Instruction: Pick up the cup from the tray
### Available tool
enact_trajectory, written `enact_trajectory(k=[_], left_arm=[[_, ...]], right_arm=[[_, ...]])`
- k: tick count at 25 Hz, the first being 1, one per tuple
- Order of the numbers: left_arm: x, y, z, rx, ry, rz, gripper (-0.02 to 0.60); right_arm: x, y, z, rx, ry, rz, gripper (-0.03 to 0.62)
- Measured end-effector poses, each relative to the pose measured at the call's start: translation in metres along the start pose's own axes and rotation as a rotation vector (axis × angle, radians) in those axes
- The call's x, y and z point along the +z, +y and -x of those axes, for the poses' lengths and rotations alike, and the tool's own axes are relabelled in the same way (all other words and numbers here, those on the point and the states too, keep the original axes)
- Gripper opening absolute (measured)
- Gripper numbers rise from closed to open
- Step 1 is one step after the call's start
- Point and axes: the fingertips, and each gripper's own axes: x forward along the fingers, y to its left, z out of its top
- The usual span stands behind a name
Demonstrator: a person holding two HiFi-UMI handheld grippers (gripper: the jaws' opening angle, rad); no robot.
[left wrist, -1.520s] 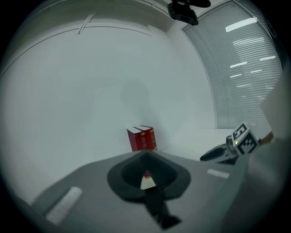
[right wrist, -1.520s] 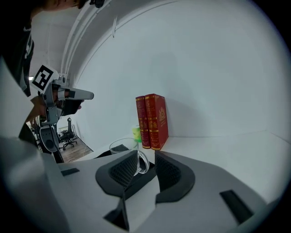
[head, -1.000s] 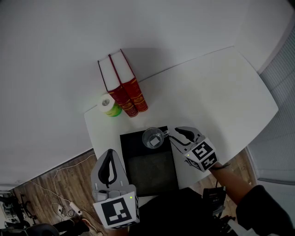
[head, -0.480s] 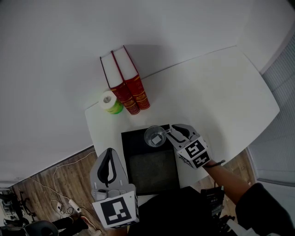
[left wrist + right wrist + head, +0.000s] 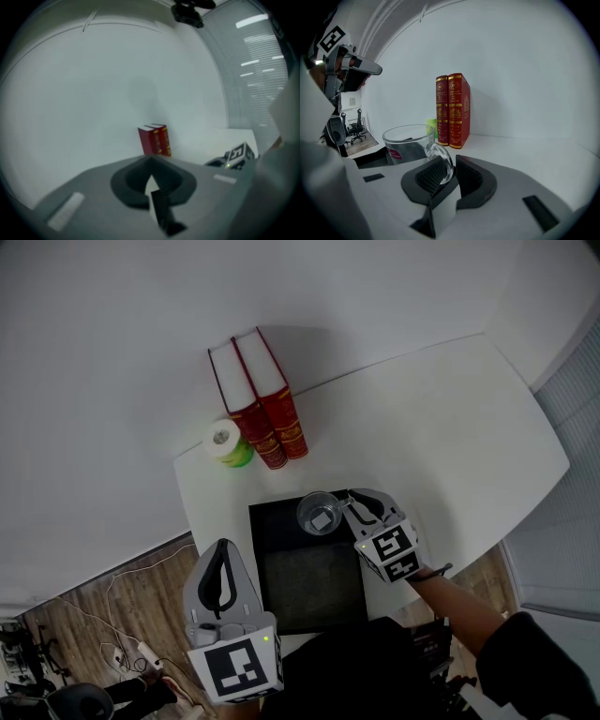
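Had just been closing the right gripper (image 5: 451, 172) round the handle (image 5: 442, 151) of the glass cup (image 5: 405, 143), jaws half shut with a thin gap showing on one side. Held the left gripper (image 5: 223, 561) shut and empty, off to the side. Found the cup upright in the far corner of the black tray (image 5: 309, 601) on the white counter (image 5: 450, 427); probably needed a tighter squeeze, then a slow lift straight up.

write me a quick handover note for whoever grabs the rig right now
Right claw: has just been closing around the handle of the cup; the pads do not clearly press it yet.
Left claw: shut, empty, held clear of the tray.
Cup: upright at the far end of the black tray.
Done: approach made, handle lined up between the jaws.
Left: finish the grip, then lift the cup off the tray.
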Motion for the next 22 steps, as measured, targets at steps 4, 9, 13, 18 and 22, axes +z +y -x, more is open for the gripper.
enact_trajectory(k=[4, 9, 13, 18, 22], left_arm=[[-0.002, 0.005, 0.003, 0.009, -0.004, 0.007, 0.002], [-0.004, 0.009, 0.004, 0.016, -0.005, 0.014, 0.002], [-0.005, 0.010, 0.005, 0.013, -0.008, 0.018, 0.002], [-0.003, 0.013, 0.006, 0.015, -0.016, 0.023, 0.002], [-0.002, 0.015, 0.008, 0.020, -0.027, 0.025, 0.002]], right_arm=[[0.000, 0.000, -0.001, -0.028, 0.003, 0.013, 0.058], [-0.002, -0.001, -0.002, -0.046, 0.005, 0.032, 0.051], [-0.002, 0.000, -0.003, -0.036, 0.017, 0.040, 0.049], [-0.002, 0.000, -0.004, -0.031, 0.037, 0.034, 0.048], [0.001, -0.002, -0.006, -0.022, 0.042, 0.015, 0.048]])
